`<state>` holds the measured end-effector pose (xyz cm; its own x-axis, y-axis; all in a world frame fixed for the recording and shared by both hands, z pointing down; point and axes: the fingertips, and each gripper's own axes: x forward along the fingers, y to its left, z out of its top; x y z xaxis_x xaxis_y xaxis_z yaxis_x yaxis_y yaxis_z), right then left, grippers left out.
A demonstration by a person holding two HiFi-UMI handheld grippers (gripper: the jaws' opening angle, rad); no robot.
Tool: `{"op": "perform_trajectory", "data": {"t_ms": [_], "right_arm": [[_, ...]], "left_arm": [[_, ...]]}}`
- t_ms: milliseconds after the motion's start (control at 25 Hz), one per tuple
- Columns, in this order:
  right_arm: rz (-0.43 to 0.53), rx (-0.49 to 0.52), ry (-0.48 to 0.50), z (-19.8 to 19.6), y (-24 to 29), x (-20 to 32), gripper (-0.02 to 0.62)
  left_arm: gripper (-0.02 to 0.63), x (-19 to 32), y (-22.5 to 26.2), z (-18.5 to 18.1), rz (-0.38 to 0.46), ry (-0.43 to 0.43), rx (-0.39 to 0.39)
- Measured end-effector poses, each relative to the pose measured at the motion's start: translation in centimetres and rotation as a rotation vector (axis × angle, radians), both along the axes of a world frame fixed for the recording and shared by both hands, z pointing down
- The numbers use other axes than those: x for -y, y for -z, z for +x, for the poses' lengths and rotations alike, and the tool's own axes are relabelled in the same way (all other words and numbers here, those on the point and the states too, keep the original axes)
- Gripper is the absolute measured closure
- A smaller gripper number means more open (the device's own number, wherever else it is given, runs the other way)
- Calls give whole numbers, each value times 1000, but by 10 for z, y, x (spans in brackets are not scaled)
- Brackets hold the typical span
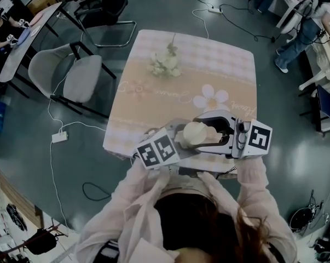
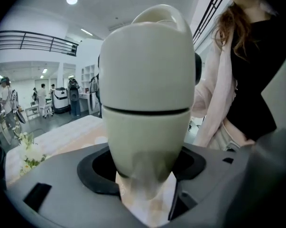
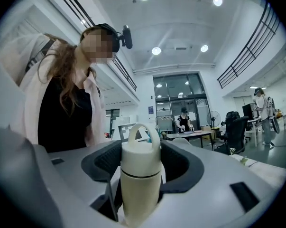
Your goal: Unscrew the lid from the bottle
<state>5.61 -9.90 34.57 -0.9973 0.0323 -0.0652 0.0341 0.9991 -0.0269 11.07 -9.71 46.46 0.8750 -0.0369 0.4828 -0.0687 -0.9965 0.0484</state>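
Holding the cream bottle [image 1: 200,133] in the air over the near edge of the desk [image 1: 219,64], the left tool [image 2: 143,172] clamps its tapering body and the right tool [image 3: 142,163] is closed round the lid [image 3: 140,148], which looks fully seated. The smooth body could spin inside the left pads, so the bottle would turn with the lid. A loosened grip would drop it off the edge. The desk wears a pale checked cloth with flowers [image 1: 165,63] at the far side. A grey chair [image 1: 71,75] stands to its left, and cables trail across the glossy floor [image 1: 170,4].
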Motion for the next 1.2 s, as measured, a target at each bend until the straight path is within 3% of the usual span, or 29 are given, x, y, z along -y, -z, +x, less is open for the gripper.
{"op": "perform_trajectory", "data": {"t_ms": [120, 240, 320, 520, 680, 880, 1200], "right_arm": [[-1, 2, -12, -1, 1, 1, 318], [4, -7, -70, -1, 1, 7, 313], [10, -4, -120, -1, 2, 10, 266], [25, 33, -327, 2, 9, 21, 241], [20, -12, -459, 4, -7, 26, 244], [31, 10, -567, -6, -6, 26, 261], [35, -41, -697, -10, -16, 30, 284]], "left_arm": [[290, 1, 1, -1, -5, 14, -12], [290, 12, 2, -5, -2, 80, -22], [290, 21, 2, -8, 2, 136, -27], [290, 35, -1, -15, -2, 244, -19], [290, 39, -8, -19, 6, 287, 9], [290, 39, -15, -18, 10, 308, 34], [290, 31, -15, -9, 6, 293, 29]]}}
